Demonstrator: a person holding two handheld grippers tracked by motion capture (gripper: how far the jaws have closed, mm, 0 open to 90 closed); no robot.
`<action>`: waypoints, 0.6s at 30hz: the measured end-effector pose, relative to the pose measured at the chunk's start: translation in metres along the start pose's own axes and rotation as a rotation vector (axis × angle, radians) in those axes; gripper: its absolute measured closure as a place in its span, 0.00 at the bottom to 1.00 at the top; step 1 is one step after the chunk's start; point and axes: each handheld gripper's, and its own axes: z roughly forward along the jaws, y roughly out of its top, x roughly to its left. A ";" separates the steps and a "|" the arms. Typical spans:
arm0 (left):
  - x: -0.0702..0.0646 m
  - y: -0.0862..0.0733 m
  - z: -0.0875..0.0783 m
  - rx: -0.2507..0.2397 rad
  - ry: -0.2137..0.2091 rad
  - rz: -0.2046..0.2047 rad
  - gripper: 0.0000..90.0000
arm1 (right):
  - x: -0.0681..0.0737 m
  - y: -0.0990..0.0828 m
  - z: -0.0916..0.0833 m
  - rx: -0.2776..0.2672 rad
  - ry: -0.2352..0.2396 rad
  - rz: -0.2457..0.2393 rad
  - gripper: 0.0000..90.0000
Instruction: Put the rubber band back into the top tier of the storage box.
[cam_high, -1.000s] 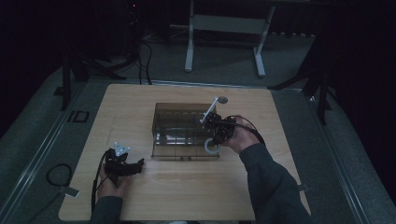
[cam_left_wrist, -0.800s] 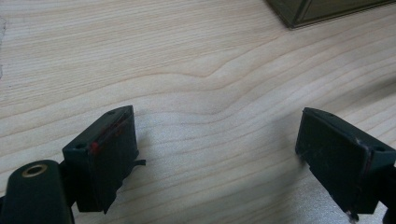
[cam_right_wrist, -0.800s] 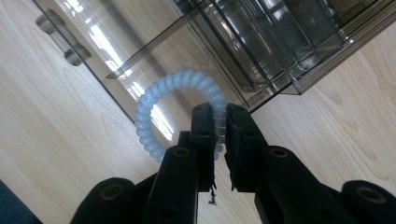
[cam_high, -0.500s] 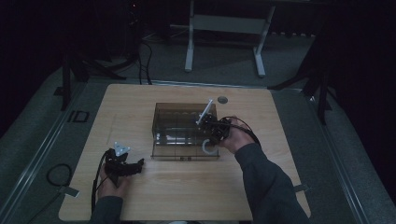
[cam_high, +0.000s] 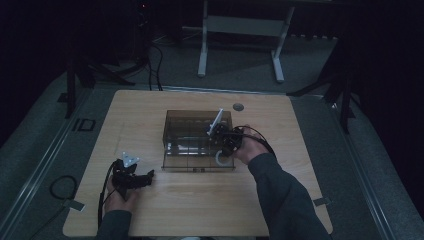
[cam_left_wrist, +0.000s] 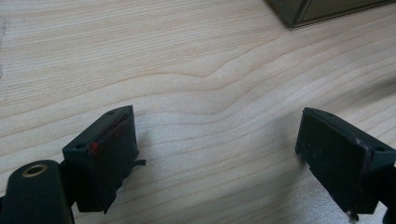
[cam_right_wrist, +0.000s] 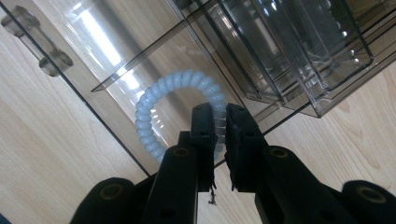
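A smoky clear plastic organizer box (cam_high: 197, 131) with dividers stands in the middle of the wooden table (cam_high: 300, 130). My right gripper (cam_high: 223, 145) hangs over the box's front right corner, shut on a pale blue spiral hair tie (cam_right_wrist: 161, 95). In the high view the hair tie (cam_high: 220, 159) dangles over the front compartment. The right gripper (cam_right_wrist: 219, 116) pinches one side of the ring, and the rest of the ring stands out beyond the jaws. My left gripper (cam_high: 136, 179) rests low at the table's front left, open. Between its fingertips (cam_left_wrist: 215, 140) lies bare wood.
A corner of the box (cam_left_wrist: 322, 11) shows at the top right of the left gripper view. A round cable port (cam_high: 238, 107) sits at the table's back edge. White table legs (cam_high: 202, 50) and cables stand on the dark floor behind.
My right gripper has shifted slightly left and toward the box's front with the hair tie in it. The left gripper has kept still.
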 end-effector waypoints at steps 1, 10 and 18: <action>0.000 0.000 0.000 0.002 0.000 0.003 0.14 | 0.000 0.000 0.001 0.001 0.001 0.000 0.91; 0.000 0.000 0.000 0.002 0.000 0.003 0.14 | 0.001 0.001 0.006 0.010 0.008 -0.002 0.91; 0.000 0.000 0.000 0.002 0.000 0.002 0.14 | 0.001 0.000 0.011 0.014 0.020 0.005 0.91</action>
